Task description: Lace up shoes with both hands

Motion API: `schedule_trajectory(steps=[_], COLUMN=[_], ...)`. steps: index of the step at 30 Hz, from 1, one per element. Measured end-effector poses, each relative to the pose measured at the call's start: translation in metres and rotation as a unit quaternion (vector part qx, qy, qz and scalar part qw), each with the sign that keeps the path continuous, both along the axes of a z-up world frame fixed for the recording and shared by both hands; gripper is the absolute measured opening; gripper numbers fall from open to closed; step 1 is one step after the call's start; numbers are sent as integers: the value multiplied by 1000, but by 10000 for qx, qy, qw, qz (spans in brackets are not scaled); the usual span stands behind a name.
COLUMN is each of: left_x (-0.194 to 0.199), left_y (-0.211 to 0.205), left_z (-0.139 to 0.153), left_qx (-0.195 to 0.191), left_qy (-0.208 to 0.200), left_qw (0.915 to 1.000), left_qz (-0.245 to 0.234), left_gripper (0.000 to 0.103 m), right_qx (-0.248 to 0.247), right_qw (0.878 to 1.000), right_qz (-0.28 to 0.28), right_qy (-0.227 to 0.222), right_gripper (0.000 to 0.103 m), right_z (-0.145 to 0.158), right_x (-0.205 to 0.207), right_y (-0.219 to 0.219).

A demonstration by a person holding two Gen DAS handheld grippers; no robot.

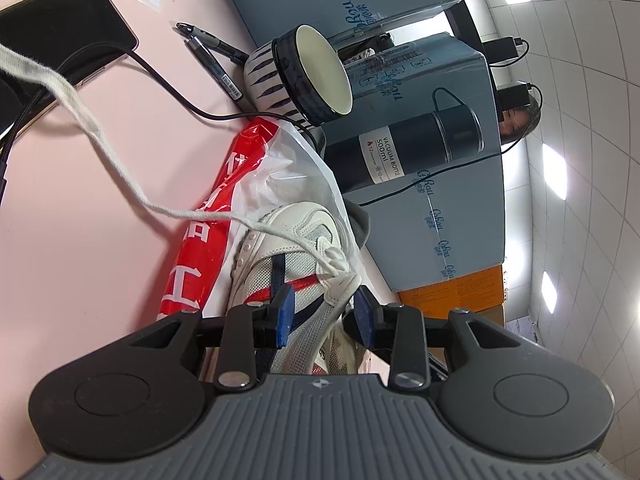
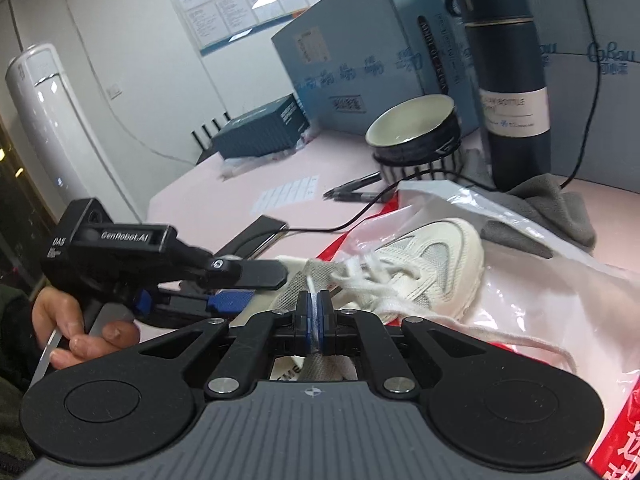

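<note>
The white shoe [image 2: 432, 264] lies on a red and white plastic bag [image 2: 540, 292] on the pink table [image 1: 80, 200], toe toward the boxes. The right gripper [image 2: 316, 312] is clenched on a strand of the white lace [image 2: 376, 280] between its blue pads. The left gripper [image 1: 324, 312] stands partly spread, the lace knot between its fingers; whether the pads press it I cannot tell.

Only the left wrist view shows the lace running taut off to the upper left, and a phone [image 1: 68, 28]. Only the right wrist view shows a hand [image 2: 80, 332] holding the left gripper, marked "GenRobot.AI", and a grey cloth [image 2: 552, 208].

The dark flask [image 1: 420, 148] reads "VACUUM BOTTLE 500ml"; a bowl [image 1: 320, 68] and two pens [image 1: 212, 56] lie nearby.
</note>
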State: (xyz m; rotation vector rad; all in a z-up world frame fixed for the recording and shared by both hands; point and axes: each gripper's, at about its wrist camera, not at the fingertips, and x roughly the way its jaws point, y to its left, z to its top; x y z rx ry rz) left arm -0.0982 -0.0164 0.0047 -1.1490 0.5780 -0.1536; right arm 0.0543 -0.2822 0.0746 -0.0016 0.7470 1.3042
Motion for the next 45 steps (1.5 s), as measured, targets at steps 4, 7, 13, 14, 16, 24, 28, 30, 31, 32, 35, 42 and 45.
schedule_trajectory(steps=[4,7,13,14,16,24,28,30,31,32,35,42,45], left_x=[0,1,1,1,2,3,2,2,2,2,2,3,2], left_y=[-1,-1,0,-1,-1,-2,-1,-1,-1,-1,-1,-1,-1], left_z=[0,1,0,0,0,1,0,0,0,-1,-1,-1,-1], left_qx=[23,47,34,38,51,77,57,48,41,33,9,-3,3], left_qy=[3,5,3,1,1,5,-3,-6,-7,-9,-13,-19,-23], left_qw=[10000,10000,10000,10000,10000,9999,10000,10000,10000,10000,10000,10000,10000], left_qz=[-17,-26,-27,-33,-41,-87,-76,-72,-70,-68,-66,-85,-88], left_gripper=[31,31,31,31,31,31,31,31,31,31,31,30,31], right_qx=[31,9,-89,-104,-145,-93,-86,-167,-221,-277,-362,-637,-608], right_qw=[10000,10000,9998,9997,9994,9988,9985,9969,9958,9949,9930,9877,9883], right_qz=[-44,19,59,65,107,218,257,305,342,378,508,657,646], right_qy=[71,26,-175,-207,-310,-433,-480,-707,-817,-899,-1000,-1265,-1242], right_gripper=[3,3,3,3,3,3,6,9,11,13,17,6,4], right_z=[0,1,2,2,3,6,5,9,12,14,18,17,17], right_x=[3,2,-1,-1,-3,-5,-4,-8,-9,-10,-10,-17,-16], right_y=[-2,2,10,11,14,19,19,17,15,14,11,22,27])
